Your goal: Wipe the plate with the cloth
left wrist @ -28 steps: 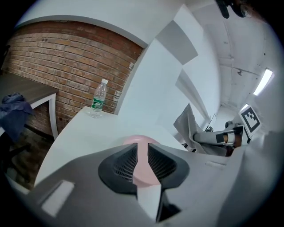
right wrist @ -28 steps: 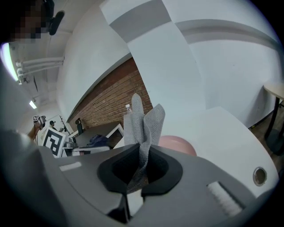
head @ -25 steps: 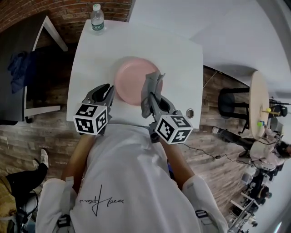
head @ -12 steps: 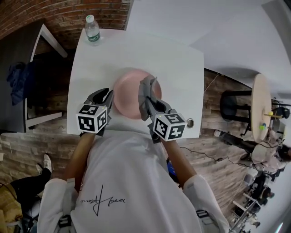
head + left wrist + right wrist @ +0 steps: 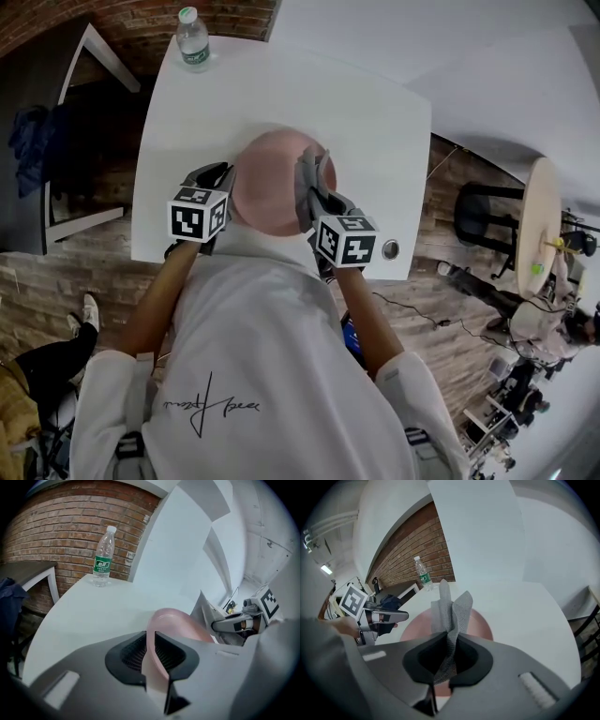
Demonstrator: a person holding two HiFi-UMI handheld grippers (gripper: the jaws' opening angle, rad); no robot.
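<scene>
Cloth (image 5: 452, 606) is nearest to hand: a grey mesh rag, bunched and pinched in the closed jaws of the right gripper (image 5: 449, 644), with its free folds standing up past the jaw tips and a short tail hanging below them. It looks soft, limp and light. It will give under pressure and drape to whatever it meets, so a bunched grip near its middle, as here, leaves enough loose fabric to press flat.

Just beside it, the left gripper (image 5: 151, 644) is clamped on the near rim of the pink plate (image 5: 173, 623), the edge running straight between the ribbed pads. The plate seems stiff, smooth and fairly light. I would guess plastic or glazed ware, either of which would be slippery in a single-point pinch. Held only at the rim, it may pivot or slide when the cloth pushes on it. The rim should therefore sit deep in the pads, and wiping pressure is best directed toward the held side.

From the head view, the plate (image 5: 267, 183) lies between the two tools over the near part of the white table (image 5: 281, 94). The cloth (image 5: 305, 178) is at its right edge, apparently touching or just above the surface. Whether the plate rests flat or is tipped up I cannot tell for sure.

Well apart, at the far left corner of the table, stands a water bottle (image 5: 192, 39) with a green label, clear of the work.
</scene>
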